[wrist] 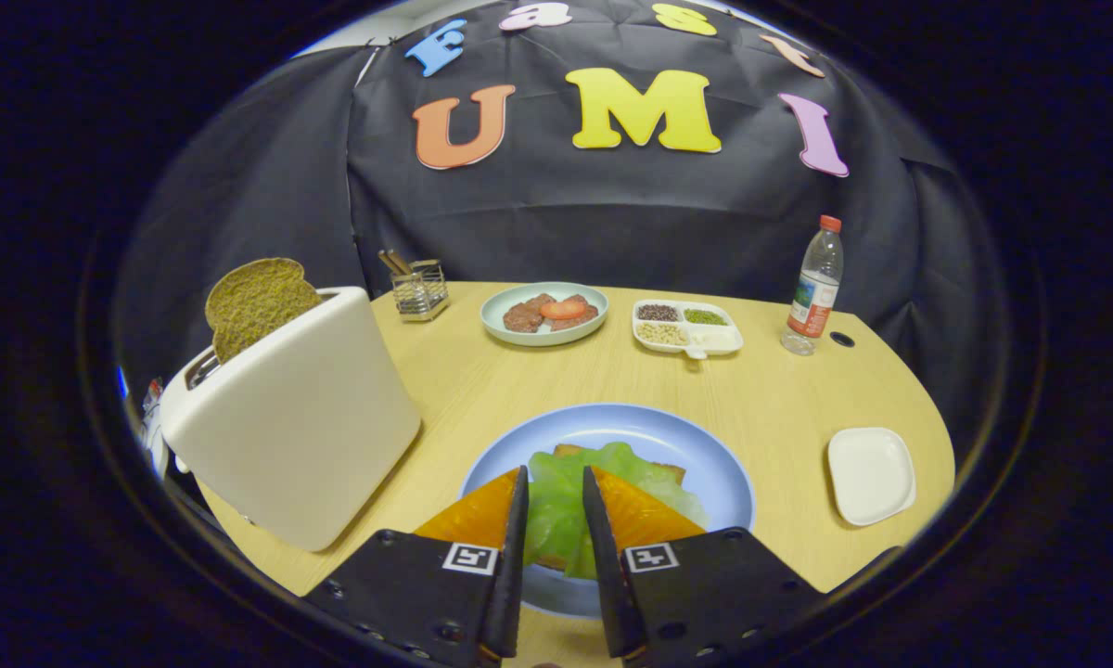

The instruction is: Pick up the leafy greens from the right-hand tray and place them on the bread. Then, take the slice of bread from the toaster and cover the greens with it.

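Single fisheye camera riding on the tool (555, 482), looking forward along its two fingers, which fill the bottom centre of the frame with a gap between them. View pitched down over the tabletop (779, 399), close above the blue plate (705, 445) at lower centre. White toaster (297, 436) looms near at the left. Booth wall (612, 213) spans the upper frame; far tabletop edge mid-frame.

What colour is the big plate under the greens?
Light blue; the plate shows best in the gripper view, beneath the leafy greens between the fingers.
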The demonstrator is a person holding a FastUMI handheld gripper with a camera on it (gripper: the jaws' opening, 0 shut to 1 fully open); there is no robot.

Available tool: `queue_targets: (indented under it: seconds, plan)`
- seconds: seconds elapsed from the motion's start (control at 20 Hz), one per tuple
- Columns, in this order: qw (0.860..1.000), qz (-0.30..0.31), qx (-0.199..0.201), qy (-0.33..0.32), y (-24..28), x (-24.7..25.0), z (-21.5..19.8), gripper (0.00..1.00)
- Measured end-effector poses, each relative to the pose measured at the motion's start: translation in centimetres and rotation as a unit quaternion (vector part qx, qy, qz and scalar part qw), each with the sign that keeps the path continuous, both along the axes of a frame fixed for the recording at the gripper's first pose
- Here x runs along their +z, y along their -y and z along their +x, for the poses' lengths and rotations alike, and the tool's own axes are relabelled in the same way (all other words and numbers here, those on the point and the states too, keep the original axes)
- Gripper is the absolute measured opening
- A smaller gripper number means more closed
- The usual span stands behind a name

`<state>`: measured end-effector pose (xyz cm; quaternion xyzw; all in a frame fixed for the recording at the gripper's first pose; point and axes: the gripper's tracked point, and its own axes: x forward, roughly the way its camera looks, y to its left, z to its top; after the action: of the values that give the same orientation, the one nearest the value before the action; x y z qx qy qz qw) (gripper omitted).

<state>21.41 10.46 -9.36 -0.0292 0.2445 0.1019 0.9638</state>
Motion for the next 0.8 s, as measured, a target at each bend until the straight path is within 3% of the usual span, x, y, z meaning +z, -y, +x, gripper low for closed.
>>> queue_targets:
  seconds: [0.25, 0.45, 0.65, 0.8]
  plan:
    - [0.997, 0.005, -0.017, 0.07, 0.1, 4.4, -1.2, 0.56]
    - [0.989, 0.01, -0.044, 0.138, 0.0, 8.9, -3.1, 0.94]
    - [0.978, 0.006, -0.075, 0.192, -1.6, 12.5, -5.1, 0.97]
    - [0.976, 0.021, -0.067, 0.205, -5.7, 13.7, -6.6, 0.96]
